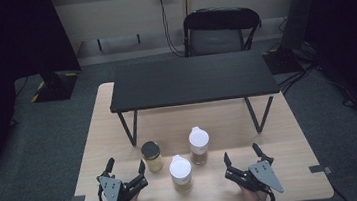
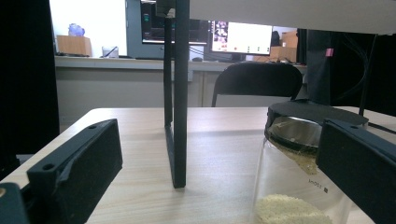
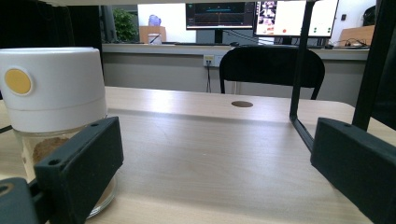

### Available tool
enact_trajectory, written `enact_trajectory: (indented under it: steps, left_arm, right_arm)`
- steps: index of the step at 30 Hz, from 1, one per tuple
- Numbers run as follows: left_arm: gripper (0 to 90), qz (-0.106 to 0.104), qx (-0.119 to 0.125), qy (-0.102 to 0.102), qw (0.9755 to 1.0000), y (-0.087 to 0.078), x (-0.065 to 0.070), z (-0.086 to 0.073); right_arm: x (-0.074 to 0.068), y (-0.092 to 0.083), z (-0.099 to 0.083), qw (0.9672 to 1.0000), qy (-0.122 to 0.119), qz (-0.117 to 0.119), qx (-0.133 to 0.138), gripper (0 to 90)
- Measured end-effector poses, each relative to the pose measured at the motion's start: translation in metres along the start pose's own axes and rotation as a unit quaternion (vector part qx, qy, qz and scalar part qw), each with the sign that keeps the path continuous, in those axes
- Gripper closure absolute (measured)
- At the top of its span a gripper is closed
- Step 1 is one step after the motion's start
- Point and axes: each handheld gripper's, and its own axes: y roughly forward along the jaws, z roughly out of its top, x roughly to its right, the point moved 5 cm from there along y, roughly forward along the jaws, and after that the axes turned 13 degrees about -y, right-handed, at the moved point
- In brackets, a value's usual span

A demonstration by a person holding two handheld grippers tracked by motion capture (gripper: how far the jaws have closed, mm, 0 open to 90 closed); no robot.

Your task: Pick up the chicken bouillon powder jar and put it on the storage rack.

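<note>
Just right of the open left claw (image 1: 125, 169), the black-lidded jar (image 1: 152, 156).

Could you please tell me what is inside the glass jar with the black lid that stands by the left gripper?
The black-lidded jar holds pale, fine grains at the bottom, with some clinging under the lid. A jaw covers part of its right side.

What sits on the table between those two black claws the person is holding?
In the high view, a white-lidded jar stands between the left gripper and the right gripper. Both grippers are open and touch nothing.
</note>
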Motion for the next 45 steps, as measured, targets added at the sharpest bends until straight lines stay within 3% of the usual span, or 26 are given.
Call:
enact_trajectory:
  steps: [13, 18, 45]
  left_arm:
    - [0.0, 0.0, -0.005, 0.004, 1.0, 0.0008, 0.0007, -0.0005]
    - [0.0, 0.005, -0.004, 0.016, 0.9999, 0.0009, 0.0025, -0.001]
    - [0.0, -0.004, -0.009, -0.012, 0.9999, -0.0008, 0.0035, 0.0039]
  right_arm:
    - [0.0003, -0.0007, -0.0001, 1.0, 0.002, 0.002, 0.003, 1.1]
    - [0.0003, -0.0009, 0.0, 1.0, 0.003, 0.003, 0.004, 1.0]
    - [0.0005, -0.0015, 0.0, 1.0, 0.005, 0.001, 0.006, 0.9]
